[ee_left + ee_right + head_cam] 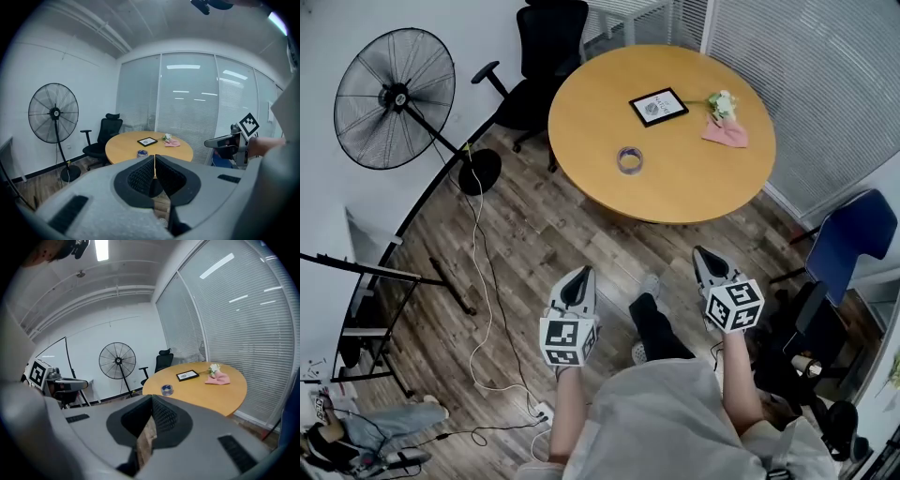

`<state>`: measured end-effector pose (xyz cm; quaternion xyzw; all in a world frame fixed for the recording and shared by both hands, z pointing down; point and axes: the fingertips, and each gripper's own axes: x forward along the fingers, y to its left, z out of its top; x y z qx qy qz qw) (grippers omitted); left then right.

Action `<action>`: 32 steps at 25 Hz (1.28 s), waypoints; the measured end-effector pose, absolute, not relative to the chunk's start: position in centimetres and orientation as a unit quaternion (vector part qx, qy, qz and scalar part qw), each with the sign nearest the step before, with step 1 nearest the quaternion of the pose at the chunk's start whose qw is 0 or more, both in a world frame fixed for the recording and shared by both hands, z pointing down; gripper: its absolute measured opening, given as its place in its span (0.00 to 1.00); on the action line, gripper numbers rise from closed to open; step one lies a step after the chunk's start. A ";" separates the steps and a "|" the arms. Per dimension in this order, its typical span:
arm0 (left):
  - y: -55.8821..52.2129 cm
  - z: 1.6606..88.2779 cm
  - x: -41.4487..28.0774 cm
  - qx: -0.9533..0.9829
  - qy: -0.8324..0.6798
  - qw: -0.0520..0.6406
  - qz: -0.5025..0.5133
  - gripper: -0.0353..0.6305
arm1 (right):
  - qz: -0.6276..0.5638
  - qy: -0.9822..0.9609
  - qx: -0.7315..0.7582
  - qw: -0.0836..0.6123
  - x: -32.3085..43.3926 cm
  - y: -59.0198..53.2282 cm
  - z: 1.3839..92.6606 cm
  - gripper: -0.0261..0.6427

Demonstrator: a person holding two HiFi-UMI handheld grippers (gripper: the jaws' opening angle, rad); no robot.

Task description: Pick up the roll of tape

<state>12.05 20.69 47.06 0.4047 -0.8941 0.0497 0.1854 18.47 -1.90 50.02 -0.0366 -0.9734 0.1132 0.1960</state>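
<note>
The roll of tape (629, 159), bluish and lying flat, sits on the round wooden table (600, 103) near its front edge. It also shows small in the left gripper view as the tape roll (142, 153) and in the right gripper view as the tape roll (167, 389). My left gripper (578, 278) and right gripper (704, 257) hang over the wooden floor, well short of the table, both pointing toward it. Both are shut with nothing between their jaws. In the left gripper view the left gripper (154, 161) has its pads closed together; the right gripper (151, 401) looks the same.
On the table lie a framed picture (658, 106), a pink cloth (727, 133) and small white flowers (722, 102). A black office chair (539, 56) stands at the table's left, a standing fan (394, 98) with a white cable further left, a blue chair (848, 239) at right.
</note>
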 end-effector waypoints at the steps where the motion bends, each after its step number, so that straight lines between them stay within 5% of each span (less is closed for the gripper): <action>1: 20.2 47.0 10.9 0.407 -0.893 0.185 0.053 0.07 | 0.116 -0.973 -0.034 0.196 17.5 -2.4 50.1 0.03; 32: 1.9 47.9 -11.6 0.459 -0.853 0.227 0.100 0.07 | 0.182 -0.966 -0.004 0.185 -4.0 -15.5 52.0 0.03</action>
